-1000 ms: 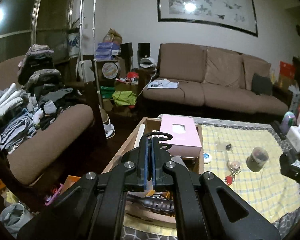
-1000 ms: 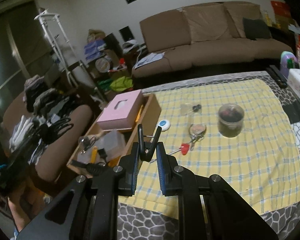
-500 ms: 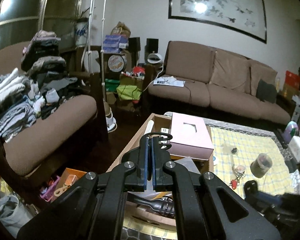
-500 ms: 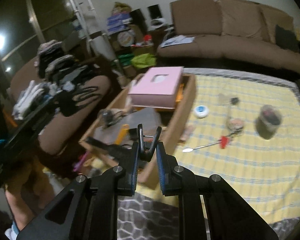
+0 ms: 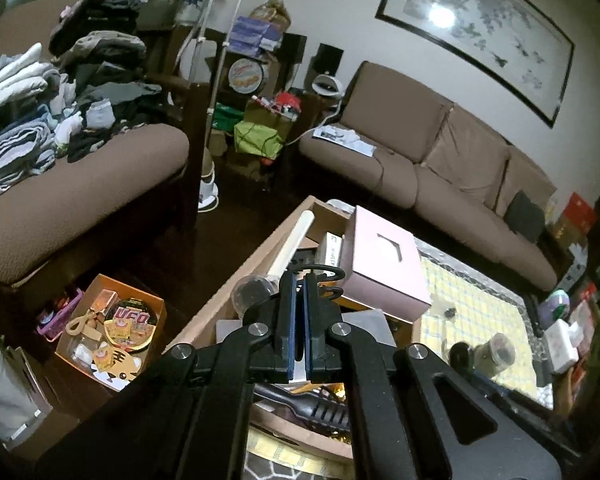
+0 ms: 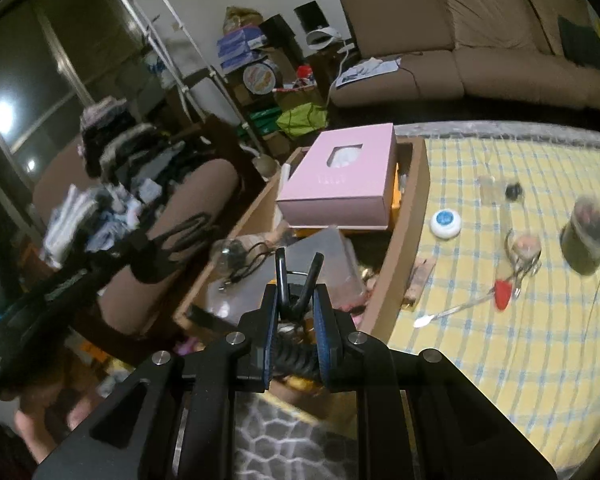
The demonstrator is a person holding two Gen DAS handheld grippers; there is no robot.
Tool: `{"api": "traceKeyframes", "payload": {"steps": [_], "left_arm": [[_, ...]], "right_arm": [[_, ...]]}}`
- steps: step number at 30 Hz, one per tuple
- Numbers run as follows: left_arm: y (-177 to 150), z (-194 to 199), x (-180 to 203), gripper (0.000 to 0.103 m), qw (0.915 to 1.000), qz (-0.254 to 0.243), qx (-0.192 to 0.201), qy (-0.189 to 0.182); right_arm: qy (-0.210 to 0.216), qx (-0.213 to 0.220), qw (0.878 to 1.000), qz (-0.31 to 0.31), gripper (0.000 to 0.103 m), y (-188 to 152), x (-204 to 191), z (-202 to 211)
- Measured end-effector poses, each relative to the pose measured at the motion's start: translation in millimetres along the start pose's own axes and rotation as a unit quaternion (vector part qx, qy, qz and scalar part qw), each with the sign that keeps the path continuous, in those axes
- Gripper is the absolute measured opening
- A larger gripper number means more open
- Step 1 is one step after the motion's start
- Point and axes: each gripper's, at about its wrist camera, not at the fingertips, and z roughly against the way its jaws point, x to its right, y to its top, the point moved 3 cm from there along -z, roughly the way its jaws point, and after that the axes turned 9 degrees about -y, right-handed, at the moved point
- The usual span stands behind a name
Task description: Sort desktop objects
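Note:
A cardboard box (image 6: 408, 240) at the table's left edge holds a pink tissue box (image 6: 344, 176), a clear plastic case (image 6: 284, 272) and cables. My right gripper (image 6: 297, 300) is shut on a black clip (image 6: 296, 280) and hovers over the box's near end. My left gripper (image 5: 298, 304) is shut with black wire loops (image 5: 320, 276) at its tips, above the same box (image 5: 236, 284); its pink tissue box (image 5: 384, 264) lies just beyond. On the yellow checked cloth (image 6: 520, 340) lie a white-blue round tin (image 6: 444, 222), a spoon with a red tip (image 6: 460, 308), keys (image 6: 524, 252) and a dark jar (image 6: 588, 236).
A brown armchair piled with clothes (image 5: 60, 92) stands left of the table. An orange box of snacks and toys (image 5: 112, 328) sits on the floor beside it. A brown sofa (image 5: 440, 168) runs along the back wall. White containers (image 5: 560, 340) stand at the table's right edge.
Both grippers have moved left and back toward the near end of the cardboard box. The right gripper now hangs over the box instead of the cloth. Both stay shut.

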Motion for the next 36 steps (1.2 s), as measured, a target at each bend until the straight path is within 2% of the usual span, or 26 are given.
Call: {"api": "traceKeyframes", "payload": {"steps": [5, 9, 12, 13, 17, 18, 20, 21, 26, 30, 32, 34, 36], "left_arm": [[7.7, -11.8, -10.1, 0.003, 1.0000, 0.003, 0.006, 0.000], [10.3, -34.3, -11.2, 0.003, 0.9999, -0.003, -0.002, 0.011], [8.6, -43.2, 1.5, 0.003, 0.9965, -0.056, 0.000, 0.063], [7.7, -45.2, 5.6, 0.003, 0.9957, -0.067, -0.001, 0.063], [6.7, -59.6, 11.5, 0.003, 0.9976, -0.066, -0.009, 0.019], [6.1, -62.8, 11.5, 0.003, 0.9976, -0.066, -0.007, 0.020], [4.0, -68.7, 12.1, 0.003, 0.9959, -0.078, -0.001, 0.047], [2.1, -73.3, 11.7, 0.003, 0.9958, -0.080, 0.000, 0.046], [-5.2, -86.5, 8.4, 0.003, 0.9970, -0.073, -0.008, 0.024], [-5.9, -88.9, 10.8, 0.002, 0.9977, -0.064, -0.022, 0.006], [-4.6, -87.6, 10.8, 0.002, 0.9979, -0.058, -0.026, 0.003], [-1.3, -84.6, 8.7, 0.003, 0.9988, -0.043, -0.024, -0.003], [3.0, -77.6, 6.5, 0.004, 0.9994, -0.031, -0.016, -0.009]], "right_arm": [[0.022, -0.001, 1.000, -0.012, 0.016, 18.2, 15.3, -12.9], [0.033, -0.016, 0.999, -0.007, 0.016, 20.7, 9.5, -35.5], [0.008, -0.013, 1.000, 0.004, 0.016, 25.5, 11.9, -47.2], [0.003, -0.015, 1.000, 0.003, 0.016, 27.1, 15.2, -50.5], [-0.004, -0.024, 1.000, -0.003, 0.016, 33.1, 26.0, -59.0], [-0.007, -0.026, 1.000, -0.001, 0.016, 33.6, 26.9, -60.6], [-0.015, -0.027, 1.000, -0.001, 0.016, 31.9, 27.6, -62.3], [-0.017, -0.030, 0.999, 0.001, 0.016, 30.0, 27.4, -63.7], [-0.033, -0.044, 0.998, 0.023, 0.016, 22.3, 24.7, -71.9], [-0.028, -0.058, 0.998, 0.021, 0.016, 17.5, 25.1, -80.6], [-0.045, -0.061, 0.997, 0.031, 0.017, 15.3, 25.2, -83.9], [-0.061, -0.065, 0.995, 0.036, 0.019, 13.1, 26.7, -86.6], [-0.057, -0.069, 0.995, 0.032, 0.019, 12.6, 30.5, -87.2]]}}
